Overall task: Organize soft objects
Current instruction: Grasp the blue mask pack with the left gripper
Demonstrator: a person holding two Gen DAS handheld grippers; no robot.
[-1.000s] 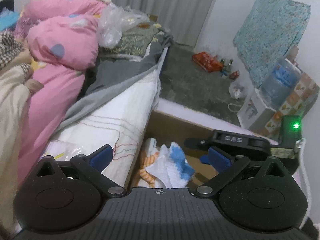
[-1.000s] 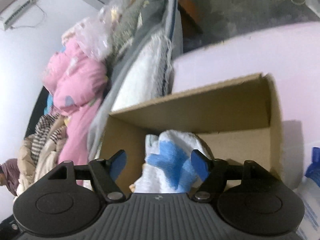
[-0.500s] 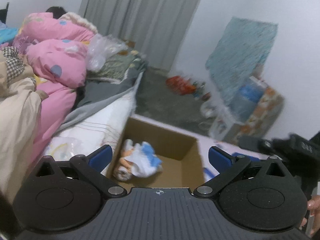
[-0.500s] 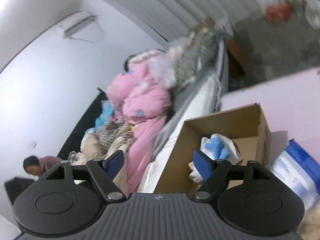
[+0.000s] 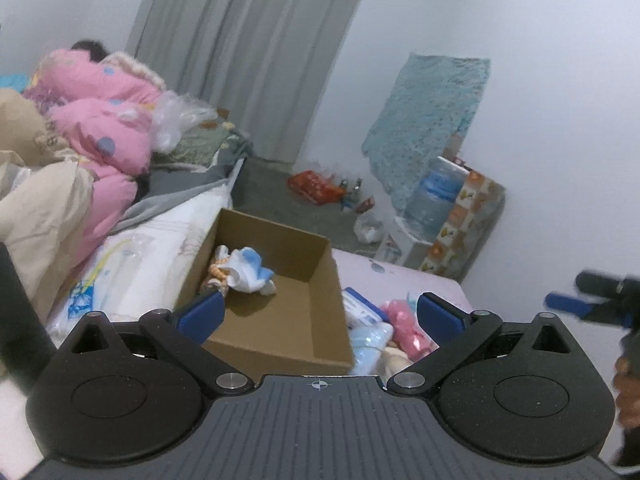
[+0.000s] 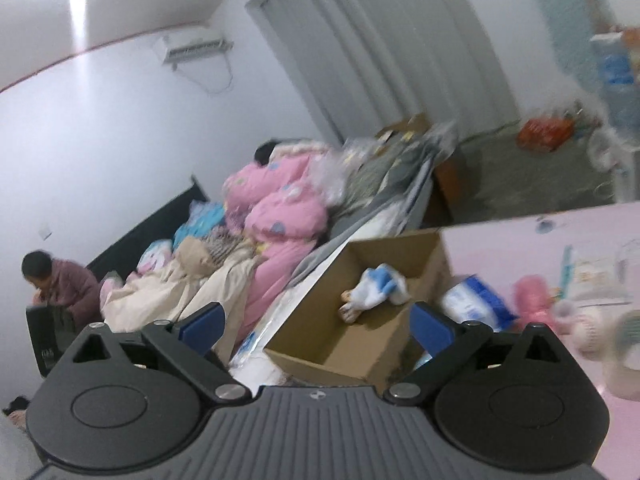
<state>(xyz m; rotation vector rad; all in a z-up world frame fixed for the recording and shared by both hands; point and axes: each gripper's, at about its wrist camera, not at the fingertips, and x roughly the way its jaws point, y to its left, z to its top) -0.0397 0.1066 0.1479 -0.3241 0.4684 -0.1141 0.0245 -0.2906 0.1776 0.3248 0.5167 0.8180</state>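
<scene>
The left gripper (image 5: 318, 316) hangs above the near edge of the cardboard box (image 5: 320, 268), its blue-padded fingers spread wide with nothing between them. The right gripper (image 6: 316, 322) is spread just as wide and empty, held above the same box (image 6: 434, 258); in the left wrist view it shows at the far right edge (image 5: 580, 304). A white and blue soft toy (image 5: 246, 270) lies inside the box against its left wall, with an orange-striped part beside it; the right wrist view shows it too (image 6: 376, 286). The box sits on a pink bed sheet (image 5: 420, 276). Just right of the box lie a blue and white packet (image 6: 474, 300) and a pink soft object (image 5: 408, 326), outside it. A pink quilt (image 5: 100, 128) is heaped with other bedding to the left. The right wrist view is somewhat blurred
</scene>
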